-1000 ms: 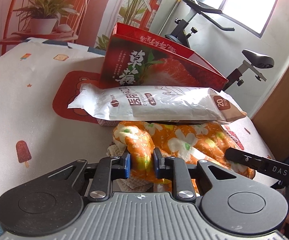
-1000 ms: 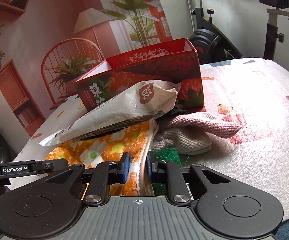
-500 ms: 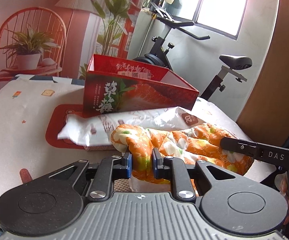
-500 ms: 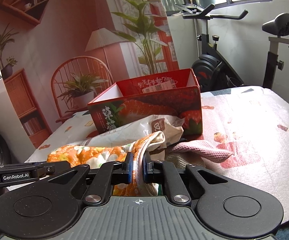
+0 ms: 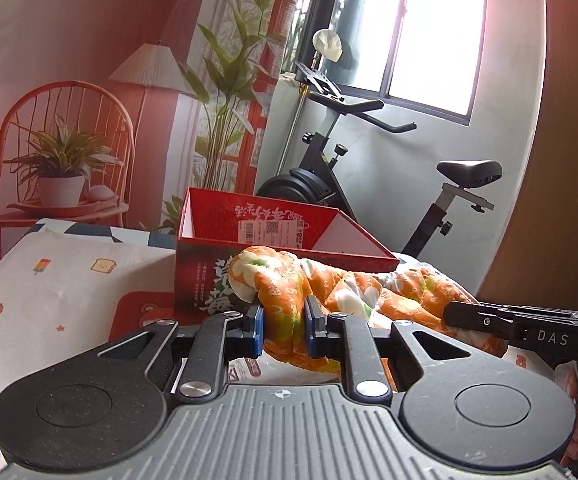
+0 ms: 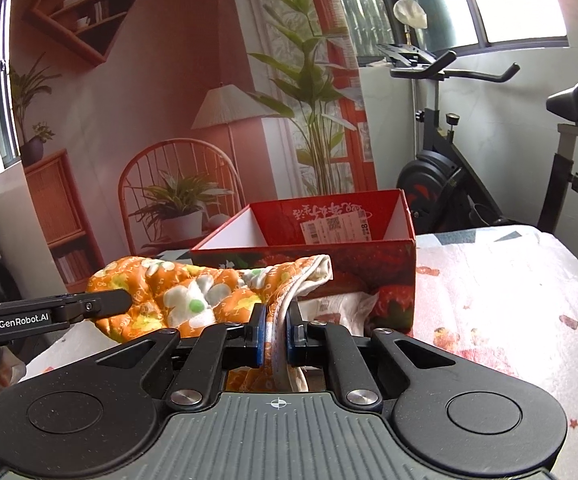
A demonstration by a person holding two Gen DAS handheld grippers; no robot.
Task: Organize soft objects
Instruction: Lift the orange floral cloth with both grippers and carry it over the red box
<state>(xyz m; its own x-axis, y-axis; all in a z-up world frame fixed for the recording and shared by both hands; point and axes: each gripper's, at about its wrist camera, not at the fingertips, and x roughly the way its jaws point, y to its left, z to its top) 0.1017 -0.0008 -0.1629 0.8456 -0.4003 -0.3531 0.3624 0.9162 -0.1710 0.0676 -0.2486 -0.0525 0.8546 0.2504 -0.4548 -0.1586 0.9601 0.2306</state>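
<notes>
Step in hand: 2-gripper lift of orange floral quilted cloth [image 5: 285,292]. Left gripper [image 5: 285,330] clamped on bunched fold; right gripper [image 6: 276,334] pinched tight on white-trimmed edge. Cloth slung between both, raised in front of open red strawberry box [image 6: 385,268], above white plastic pack [image 6: 341,306] on table. Next move likely: carry forward over box rim, lower in, release both grips.

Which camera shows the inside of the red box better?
The right wrist view: it looks into the open red box, showing its white side walls and label. In the left wrist view the orange cloth covers part of the box.
</notes>
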